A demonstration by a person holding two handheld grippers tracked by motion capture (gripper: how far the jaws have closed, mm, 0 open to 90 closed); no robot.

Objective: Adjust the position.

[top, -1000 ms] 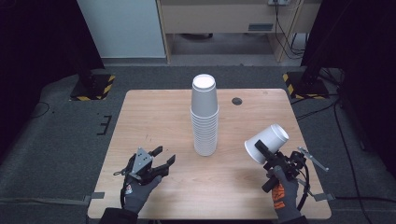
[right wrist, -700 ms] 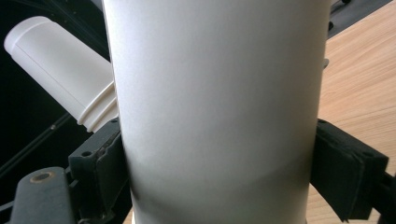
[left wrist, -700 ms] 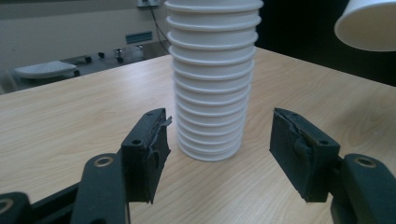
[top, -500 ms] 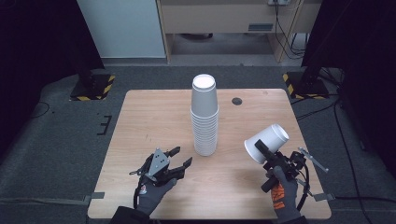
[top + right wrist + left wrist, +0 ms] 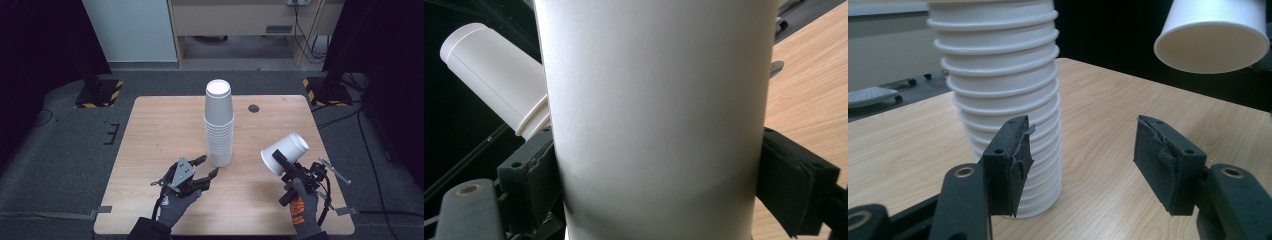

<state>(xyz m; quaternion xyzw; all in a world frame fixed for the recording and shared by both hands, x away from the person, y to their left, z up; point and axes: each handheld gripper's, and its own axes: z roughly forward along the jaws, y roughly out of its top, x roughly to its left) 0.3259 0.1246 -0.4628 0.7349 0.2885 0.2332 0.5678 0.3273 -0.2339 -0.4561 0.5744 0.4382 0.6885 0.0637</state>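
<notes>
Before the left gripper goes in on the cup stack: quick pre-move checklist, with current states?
1. Left gripper jaws open, nothing between them: ok.
2. Jaws lined up on the cup stack: not ok; the stack sits left of the gap in the left gripper view.
3. Stack standing upright on the table: ok.
4. Right gripper clamped on the single cup: ok, pads press both sides.
5. Single cup clear of the stack: ok, held tilted off to the stack's right.
6. Bottom cups sitting loose enough to separate: cannot tell.
</notes>
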